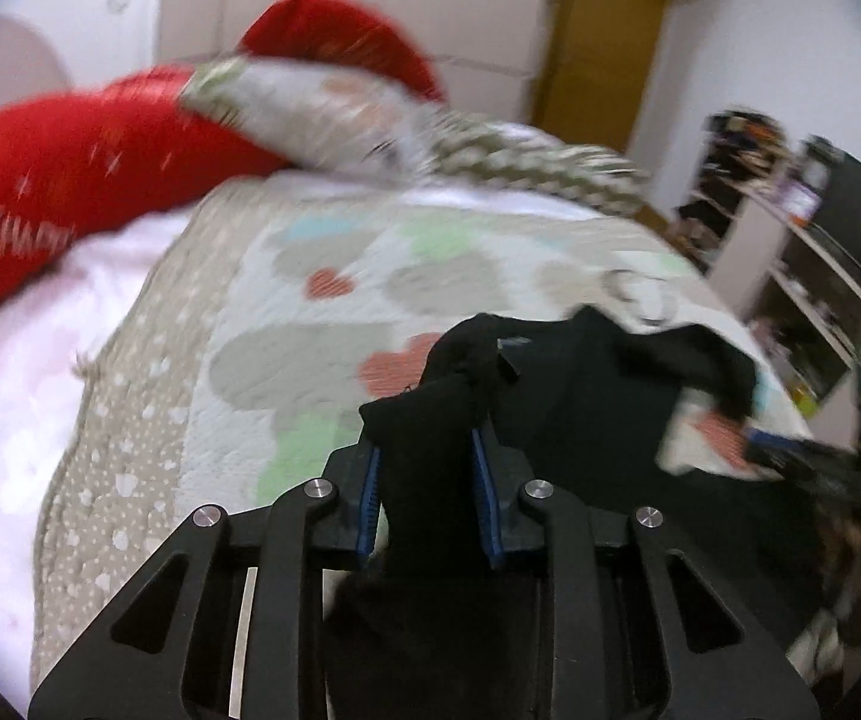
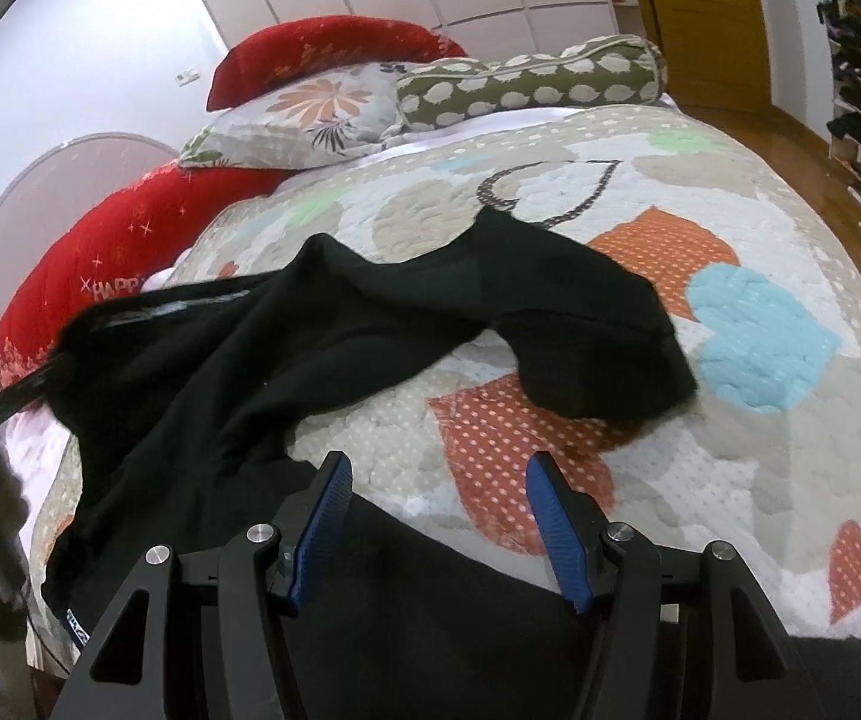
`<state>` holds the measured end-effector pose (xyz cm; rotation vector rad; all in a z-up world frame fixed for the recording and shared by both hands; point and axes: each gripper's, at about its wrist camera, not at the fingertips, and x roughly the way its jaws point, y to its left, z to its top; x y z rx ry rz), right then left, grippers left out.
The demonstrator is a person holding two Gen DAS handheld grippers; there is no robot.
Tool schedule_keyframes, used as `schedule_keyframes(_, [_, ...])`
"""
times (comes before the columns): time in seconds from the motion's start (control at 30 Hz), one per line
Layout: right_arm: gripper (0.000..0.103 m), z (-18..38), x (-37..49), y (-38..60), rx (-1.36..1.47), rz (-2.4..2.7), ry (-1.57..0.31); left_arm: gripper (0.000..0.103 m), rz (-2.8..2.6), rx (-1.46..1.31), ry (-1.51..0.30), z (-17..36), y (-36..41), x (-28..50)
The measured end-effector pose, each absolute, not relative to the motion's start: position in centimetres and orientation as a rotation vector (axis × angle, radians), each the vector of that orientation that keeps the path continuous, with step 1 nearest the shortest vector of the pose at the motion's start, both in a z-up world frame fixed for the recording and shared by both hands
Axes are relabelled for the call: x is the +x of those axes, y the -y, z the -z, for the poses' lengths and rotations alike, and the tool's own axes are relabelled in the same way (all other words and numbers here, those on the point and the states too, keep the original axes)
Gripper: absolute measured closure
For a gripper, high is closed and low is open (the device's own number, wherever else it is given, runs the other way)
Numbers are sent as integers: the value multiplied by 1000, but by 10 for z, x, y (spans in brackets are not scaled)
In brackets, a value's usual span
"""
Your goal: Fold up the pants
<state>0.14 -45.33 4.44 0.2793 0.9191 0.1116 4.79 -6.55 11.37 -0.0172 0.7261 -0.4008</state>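
Black pants [image 2: 286, 354] lie crumpled across a patchwork quilt [image 2: 730, 252] on a bed. My left gripper [image 1: 427, 450] is shut on a bunched part of the pants [image 1: 430, 414] and holds it lifted above the quilt; the rest of the fabric trails right and down. My right gripper [image 2: 436, 468] is open and empty, with blue pads [image 2: 334, 492] on either side of bare quilt, just above a black part of the pants at the near edge. One pant leg end [image 2: 598, 360] lies folded over to the right. The left gripper shows blurred at the left edge of the right wrist view.
Red cushions [image 2: 106, 276], a floral pillow [image 2: 310, 114] and a spotted bolster [image 2: 526, 84] line the head of the bed. A yellow door [image 2: 706, 18] and open shelves [image 2: 856, 96] stand to the right, past a wooden floor. White wardrobe panels are behind.
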Motion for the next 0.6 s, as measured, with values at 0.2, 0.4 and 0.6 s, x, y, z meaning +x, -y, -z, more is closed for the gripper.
schedule_keyframes(0.2, [45, -49, -14, 469, 324, -90, -906, 94, 526, -67, -675, -122, 74, -18])
schedule_keyframes(0.4, [45, -54, -32, 485, 362, -63, -892, 94, 573, -116, -724, -90, 78, -62])
schedule_keyframes(0.6, [41, -63, -45, 486, 364, -72, -880, 94, 458, -109, -699, -91, 67, -73])
